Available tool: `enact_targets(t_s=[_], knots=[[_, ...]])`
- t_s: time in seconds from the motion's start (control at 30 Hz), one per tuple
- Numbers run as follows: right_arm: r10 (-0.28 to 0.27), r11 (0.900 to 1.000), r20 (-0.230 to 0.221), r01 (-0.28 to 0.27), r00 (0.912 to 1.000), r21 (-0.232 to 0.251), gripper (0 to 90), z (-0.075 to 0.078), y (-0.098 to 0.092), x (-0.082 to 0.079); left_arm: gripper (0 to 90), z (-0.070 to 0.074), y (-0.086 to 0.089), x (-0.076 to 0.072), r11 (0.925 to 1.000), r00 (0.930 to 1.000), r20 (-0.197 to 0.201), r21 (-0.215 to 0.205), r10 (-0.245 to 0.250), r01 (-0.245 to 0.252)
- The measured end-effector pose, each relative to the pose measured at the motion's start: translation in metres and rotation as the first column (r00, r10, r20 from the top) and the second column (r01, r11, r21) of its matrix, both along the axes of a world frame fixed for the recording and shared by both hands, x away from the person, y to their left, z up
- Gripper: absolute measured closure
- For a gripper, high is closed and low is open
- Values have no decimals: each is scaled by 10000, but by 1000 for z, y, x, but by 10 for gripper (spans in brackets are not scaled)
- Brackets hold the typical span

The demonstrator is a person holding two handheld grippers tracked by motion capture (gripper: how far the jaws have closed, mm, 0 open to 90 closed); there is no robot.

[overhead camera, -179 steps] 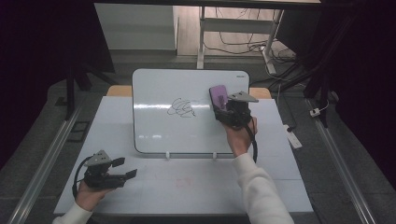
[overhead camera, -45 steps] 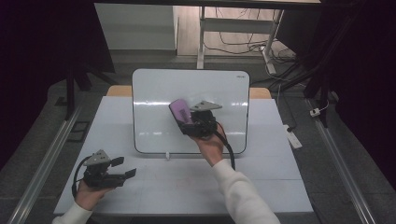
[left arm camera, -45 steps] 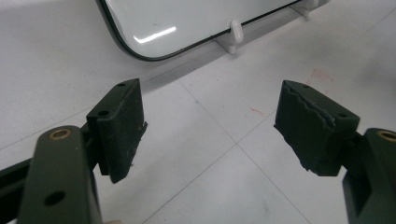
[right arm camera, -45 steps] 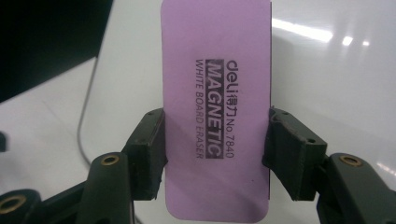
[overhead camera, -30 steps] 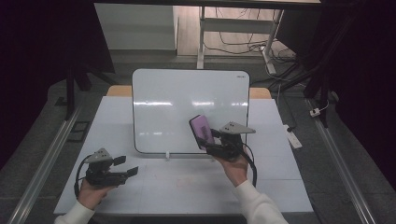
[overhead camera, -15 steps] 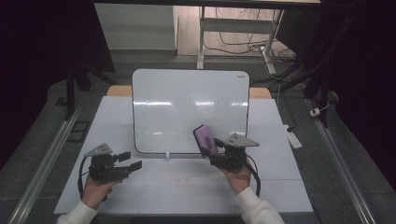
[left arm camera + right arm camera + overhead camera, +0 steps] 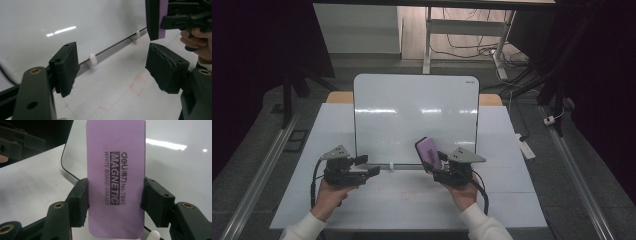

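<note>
The right gripper [image 7: 435, 162] held the purple whiteboard eraser [image 7: 429, 152] clamped between its fingers [image 7: 79, 202], upright, just in front of the lower edge of the whiteboard [image 7: 412, 112] propped on the white bench [image 7: 412, 200]. The left gripper [image 7: 368, 166] hovered near the board's lower left corner, its fingers [image 7: 65, 67] wide apart and empty, having just been closing slightly.

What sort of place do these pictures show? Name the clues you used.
Probably a lab or recording workspace, not a classroom: a whiteboard propped on a plain white table, floor rails either side, and loose cables beyond.
</note>
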State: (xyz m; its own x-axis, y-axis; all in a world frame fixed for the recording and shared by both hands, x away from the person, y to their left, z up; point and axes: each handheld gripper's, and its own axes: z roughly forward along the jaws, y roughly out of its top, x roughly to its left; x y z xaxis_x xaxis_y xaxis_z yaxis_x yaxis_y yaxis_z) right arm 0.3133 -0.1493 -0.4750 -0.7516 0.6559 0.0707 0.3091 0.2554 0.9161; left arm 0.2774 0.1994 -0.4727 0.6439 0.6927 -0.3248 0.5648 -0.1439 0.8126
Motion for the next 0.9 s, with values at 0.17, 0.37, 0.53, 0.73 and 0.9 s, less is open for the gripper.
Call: enact_targets(t_s=[0.17, 0.37, 0.53, 0.73, 0.9], knots=[[9, 9999, -10, -9, 10000, -136, 412, -3, 4, -1, 282, 4, -11, 7, 10000, 9999, 92, -27, -74, 74], [85, 9999, -4, -85, 10000, -99, 412, -5, 6, -2, 288, 8, -26, 15, 9996, 9995, 157, -35, -266, 266], [117, 9999, 24, -117, 9999, -113, 411, -6, 8, -3, 293, 10, -39, 21, 9990, 9988, 201, -47, -442, 443], [135, 9998, 51, -134, 9999, -124, 411, -7, 10, -4, 299, 11, -52, 26, 9982, 9979, 235, 25, -598, 598], [112, 9998, 64, -111, 9999, -171, 411, -8, 11, -4, 310, 11, -59, 30, 9978, 9976, 221, 33, -662, 661]])
